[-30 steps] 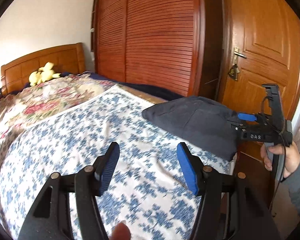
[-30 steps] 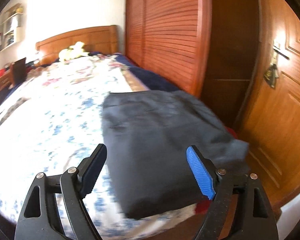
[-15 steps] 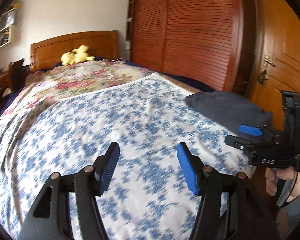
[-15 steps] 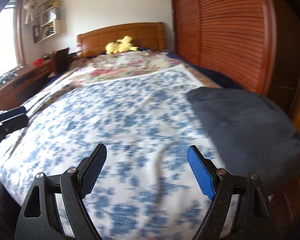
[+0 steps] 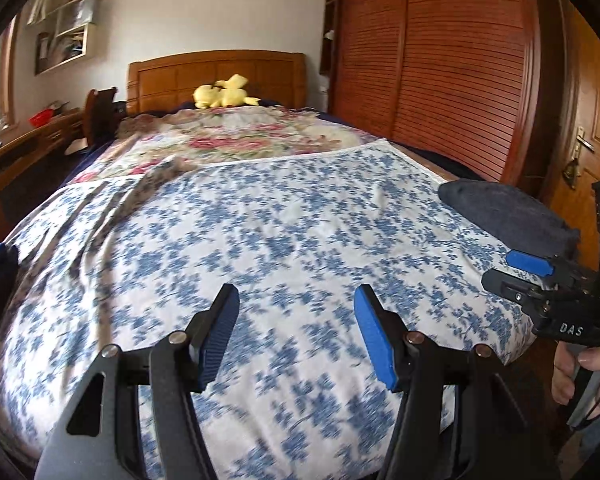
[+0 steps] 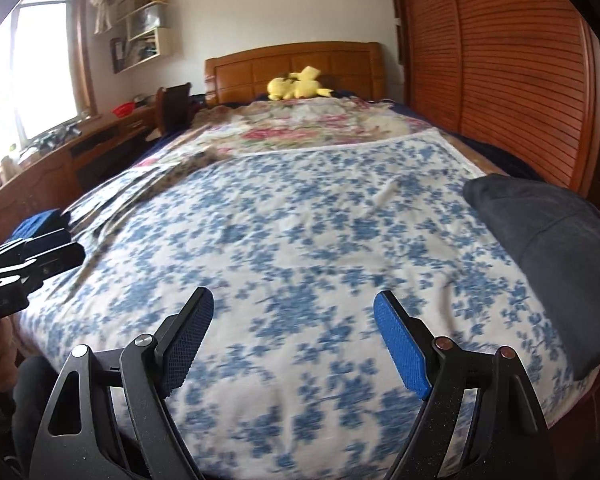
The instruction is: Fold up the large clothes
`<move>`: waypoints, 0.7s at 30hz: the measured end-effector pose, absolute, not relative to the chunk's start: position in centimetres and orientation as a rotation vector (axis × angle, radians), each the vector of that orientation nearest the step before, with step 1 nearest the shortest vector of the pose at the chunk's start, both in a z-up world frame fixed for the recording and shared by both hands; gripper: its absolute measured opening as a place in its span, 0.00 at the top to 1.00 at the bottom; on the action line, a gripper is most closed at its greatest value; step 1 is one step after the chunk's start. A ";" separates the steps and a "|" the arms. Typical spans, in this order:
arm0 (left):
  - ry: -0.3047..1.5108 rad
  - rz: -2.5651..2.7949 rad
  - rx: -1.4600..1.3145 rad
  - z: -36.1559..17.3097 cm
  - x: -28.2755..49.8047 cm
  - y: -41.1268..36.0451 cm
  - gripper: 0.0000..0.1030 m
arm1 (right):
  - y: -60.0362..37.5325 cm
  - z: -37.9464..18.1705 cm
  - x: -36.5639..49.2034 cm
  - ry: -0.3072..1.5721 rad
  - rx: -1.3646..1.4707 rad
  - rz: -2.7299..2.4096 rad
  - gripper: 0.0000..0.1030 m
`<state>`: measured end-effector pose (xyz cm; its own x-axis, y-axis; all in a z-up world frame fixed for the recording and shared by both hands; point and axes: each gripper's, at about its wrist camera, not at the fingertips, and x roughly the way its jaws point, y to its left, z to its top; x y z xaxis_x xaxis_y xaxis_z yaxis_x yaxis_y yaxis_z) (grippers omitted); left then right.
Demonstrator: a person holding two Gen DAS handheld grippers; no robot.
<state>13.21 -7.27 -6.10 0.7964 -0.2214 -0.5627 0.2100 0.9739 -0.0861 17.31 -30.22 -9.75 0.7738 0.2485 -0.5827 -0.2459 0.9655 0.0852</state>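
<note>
Left wrist view: left gripper (image 5: 296, 336) is hanging open, empty.
Right gripper (image 6: 294, 342): open, empty.
Change: both are swinging away from folded dark garment (image 6: 556, 248) toward blue clothing (image 6: 40, 222).

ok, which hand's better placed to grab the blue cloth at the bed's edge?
Left, probably: the left gripper sits beside the blue cloth, jaws open and empty. The right gripper hangs over the middle of the bed, nearer the folded dark garment.

White bedspread (image 5: 284, 240) with blurred blue flowers; dark grey, maybe navy, folded garment (image 6: 556, 240) — yellow plush toy (image 5: 224, 96).
</note>
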 end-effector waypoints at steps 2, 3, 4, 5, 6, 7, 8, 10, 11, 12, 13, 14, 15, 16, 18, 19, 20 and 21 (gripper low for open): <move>0.603 -0.208 -0.021 -6.2 12.5 -6.4 0.43 | -29.0 -9.8 16.8 0.630 -0.004 0.291 0.18; 0.604 -0.197 -0.023 -6.3 12.2 -5.9 0.43 | -28.5 -9.8 16.6 0.632 -0.008 0.301 0.18; 0.605 -0.190 -0.026 -6.3 12.1 -5.6 0.43 | -27.9 -9.9 16.4 0.634 -0.010 0.309 0.18; 0.605 -0.184 -0.028 -6.4 11.9 -5.2 0.43 | -27.4 -10.0 16.3 0.637 -0.009 0.316 0.18; 0.604 -0.177 -0.030 -6.4 11.6 -4.9 0.43 | -27.0 -10.1 16.2 0.641 -0.008 0.323 0.18; 0.603 -0.170 -0.031 -6.4 11.3 -4.6 0.43 | -26.5 -10.2 16.1 0.645 -0.009 0.333 0.18; 0.601 -0.165 -0.031 -6.3 11.1 -4.4 0.43 | -26.0 -10.3 16.0 0.647 -0.012 0.341 0.17; 0.593 -0.151 -0.031 -6.0 10.7 -3.9 0.43 | -25.1 -10.2 15.8 0.640 -0.015 0.350 0.14; 0.588 -0.147 -0.032 -5.9 10.4 -3.6 0.43 | -24.8 -10.2 15.7 0.639 -0.017 0.353 0.13; 0.584 -0.141 -0.034 -5.7 10.3 -3.3 0.43 | -24.4 -10.0 15.6 0.637 -0.021 0.354 0.12; 0.577 -0.136 -0.036 -5.4 10.0 -3.1 0.43 | -24.1 -9.8 15.4 0.630 -0.023 0.356 0.12; 0.570 -0.133 -0.038 -5.1 9.8 -3.0 0.43 | -23.9 -9.6 15.3 0.623 -0.023 0.359 0.12; 0.561 -0.128 -0.039 -4.8 9.5 -2.8 0.43 | -23.7 -9.3 15.2 0.615 -0.023 0.359 0.12; 0.551 -0.121 -0.036 -4.5 9.2 -2.6 0.43 | -23.5 -8.9 15.0 0.605 -0.026 0.356 0.12; 0.532 -0.109 -0.029 -3.8 8.7 -2.5 0.43 | -23.1 -8.0 14.6 0.577 -0.030 0.357 0.12; 0.524 -0.106 -0.026 -3.5 8.4 -2.4 0.43 | -23.0 -7.5 14.4 0.564 -0.030 0.358 0.12; 0.515 -0.104 -0.024 -3.1 8.1 -2.3 0.43 | -22.9 -7.1 14.1 0.552 -0.030 0.357 0.12; 0.508 -0.102 -0.023 -2.8 8.0 -2.3 0.43 | -22.8 -6.7 13.8 0.541 -0.030 0.356 0.12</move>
